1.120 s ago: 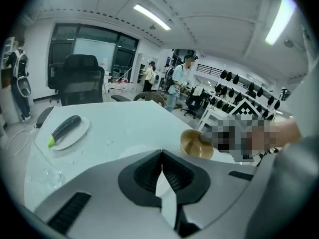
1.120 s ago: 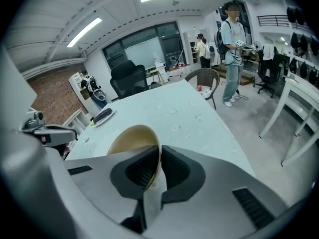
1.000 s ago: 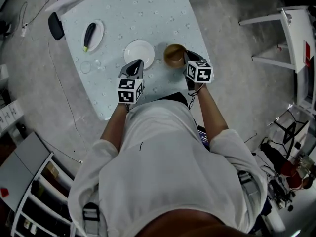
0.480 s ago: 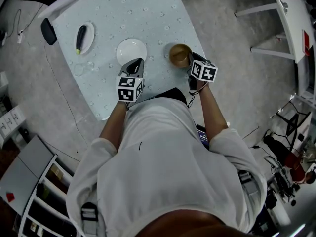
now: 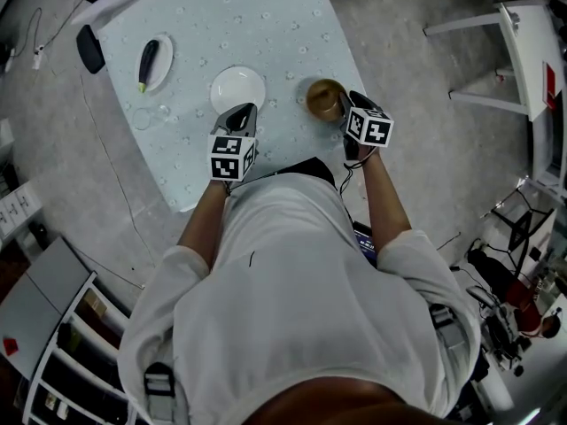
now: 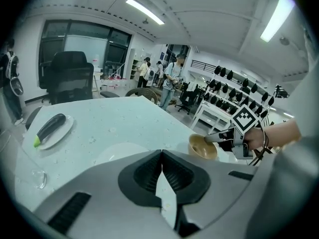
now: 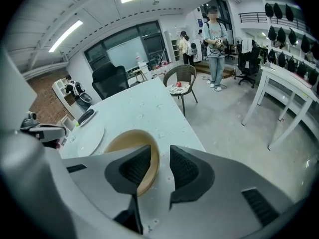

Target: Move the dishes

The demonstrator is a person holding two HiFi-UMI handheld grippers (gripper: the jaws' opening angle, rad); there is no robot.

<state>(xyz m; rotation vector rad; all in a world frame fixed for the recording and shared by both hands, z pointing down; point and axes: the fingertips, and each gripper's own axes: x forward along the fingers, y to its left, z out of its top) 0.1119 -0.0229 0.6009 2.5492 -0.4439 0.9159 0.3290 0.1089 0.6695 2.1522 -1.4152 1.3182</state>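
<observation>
Pale speckled tabletop (image 5: 266,25) runs away from the person, and both grippers sit over its near edge. Nearest on the right, the right hand-held gripper (image 7: 160,156) points down at the brown bowl (image 5: 324,98). Its jaws have just been opening and now stand apart with the bowl's near right rim between them, one jaw over the hollow and the other outside the wall, neither pad visibly pressing. The bowl rests on the tabletop close to the right edge. The left hand-held gripper (image 6: 162,156) has its jaws together on nothing. Just beyond its tips lies the empty white plate (image 5: 237,88), left of the bowl and apart from it, so the left hand is the nearer one for that dish. Farther left, a small plate (image 5: 165,65) carries a dark vegetable (image 5: 148,62).
</observation>
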